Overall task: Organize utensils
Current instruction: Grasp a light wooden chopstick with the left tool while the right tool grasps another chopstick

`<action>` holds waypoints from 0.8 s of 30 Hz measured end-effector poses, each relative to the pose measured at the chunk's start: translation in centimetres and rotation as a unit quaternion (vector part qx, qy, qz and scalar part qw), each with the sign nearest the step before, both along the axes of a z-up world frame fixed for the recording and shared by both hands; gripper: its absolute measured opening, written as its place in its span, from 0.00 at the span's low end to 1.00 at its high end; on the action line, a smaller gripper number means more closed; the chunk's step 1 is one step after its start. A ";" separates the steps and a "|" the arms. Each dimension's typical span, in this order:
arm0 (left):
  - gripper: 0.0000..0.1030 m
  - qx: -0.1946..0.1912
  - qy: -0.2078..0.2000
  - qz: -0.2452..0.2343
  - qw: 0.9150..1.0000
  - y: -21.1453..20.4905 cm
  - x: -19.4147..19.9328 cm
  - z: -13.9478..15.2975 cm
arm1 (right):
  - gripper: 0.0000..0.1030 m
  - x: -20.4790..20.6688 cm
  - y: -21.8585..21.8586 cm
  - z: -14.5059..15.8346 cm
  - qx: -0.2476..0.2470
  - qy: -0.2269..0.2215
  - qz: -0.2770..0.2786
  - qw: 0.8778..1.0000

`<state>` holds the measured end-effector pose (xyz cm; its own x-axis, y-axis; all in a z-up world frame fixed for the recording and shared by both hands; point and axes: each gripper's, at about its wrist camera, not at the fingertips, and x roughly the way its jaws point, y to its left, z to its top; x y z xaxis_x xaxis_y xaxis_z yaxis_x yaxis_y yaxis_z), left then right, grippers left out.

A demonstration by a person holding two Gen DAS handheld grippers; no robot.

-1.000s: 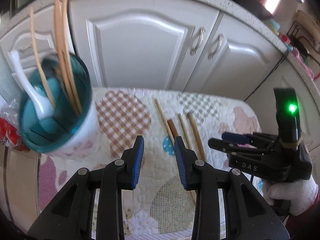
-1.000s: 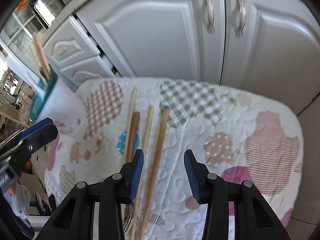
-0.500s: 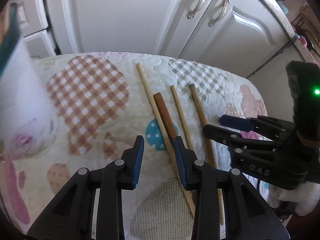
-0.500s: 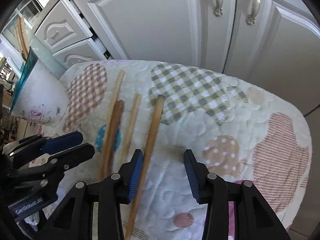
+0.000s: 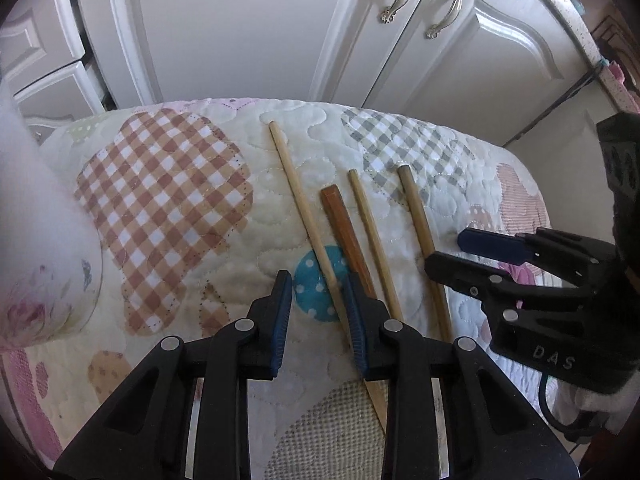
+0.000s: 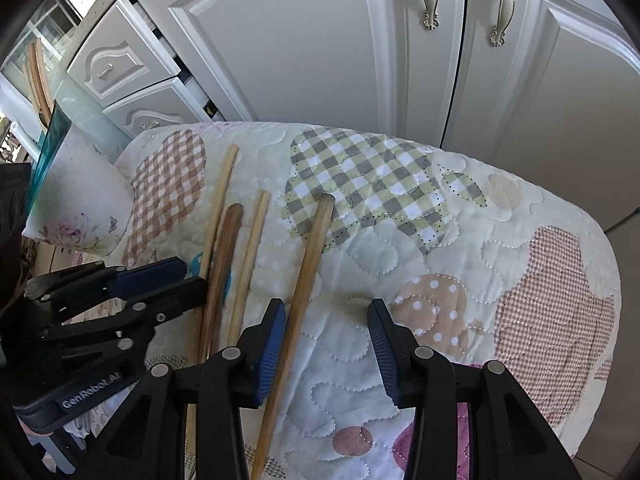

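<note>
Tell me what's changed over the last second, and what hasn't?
The left gripper dropped from the white floral cup toward the long pale wooden stick, its jaws just closing around it, not yet pinching. The right gripper stayed open by the thick stick. All four sticks lie unmoved.

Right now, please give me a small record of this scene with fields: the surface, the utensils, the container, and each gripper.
surface: patchwork quilt in front of white cabinet doors
utensils: four sticks lie side by side: long pale stick, dark brown stick, thin pale stick, thick pale stick
container: white floral cup with teal rim, standing on the quilt
left gripper: jaws have just been closing; long pale stick between them, not yet pressed
right gripper: open, thick pale stick beside its left finger
</note>
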<state>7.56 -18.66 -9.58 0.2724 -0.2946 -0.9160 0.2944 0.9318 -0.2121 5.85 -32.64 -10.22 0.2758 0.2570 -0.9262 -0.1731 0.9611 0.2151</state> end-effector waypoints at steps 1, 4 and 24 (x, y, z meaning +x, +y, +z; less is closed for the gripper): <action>0.15 -0.003 0.001 0.002 1.000 0.1 0.1 0.0 | 0.40 0.0 0.0 0.0 0.001 -0.001 0.000 1.000; 0.07 -0.029 0.013 0.007 0.999 0.9 0.0 0.0 | 0.28 -0.1 -0.1 -0.2 0.003 -0.008 -0.001 1.000; 0.15 0.003 0.009 0.015 1.000 3.0 -1.7 0.4 | 0.23 -0.7 -0.5 0.4 0.008 0.008 0.002 1.000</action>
